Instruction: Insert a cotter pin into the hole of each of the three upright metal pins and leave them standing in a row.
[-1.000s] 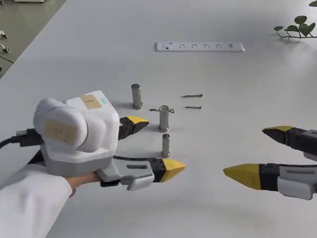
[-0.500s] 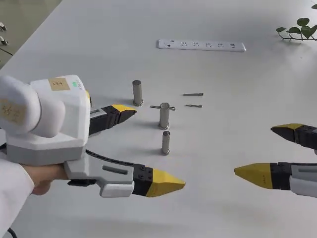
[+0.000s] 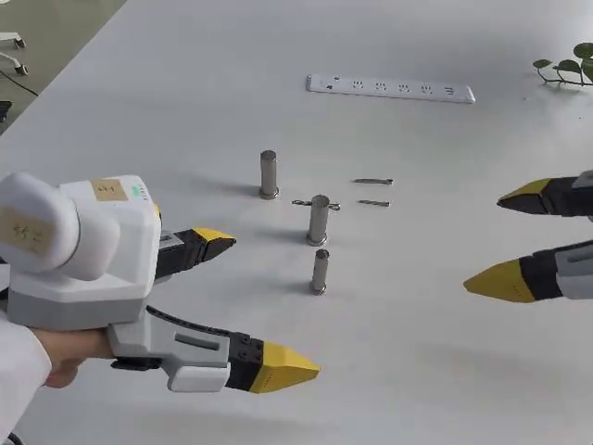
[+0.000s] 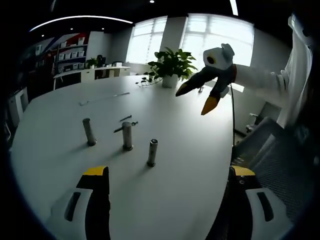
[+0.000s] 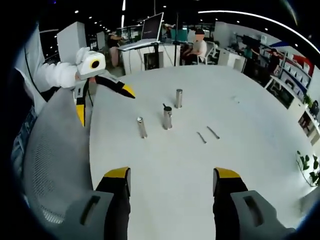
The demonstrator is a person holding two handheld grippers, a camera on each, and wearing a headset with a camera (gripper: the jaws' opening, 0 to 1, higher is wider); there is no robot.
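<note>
Metal pins (image 3: pixel 320 220) stand between left gripper (image 3: pixel 269 306) and right gripper (image 3: pixel 488 241), jaws spread.

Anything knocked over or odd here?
Nothing stands out: the far pin, middle pin and near pin all stand upright, an inserted cotter pin crosses the middle one, and two loose cotter pins lie beside it.
</note>
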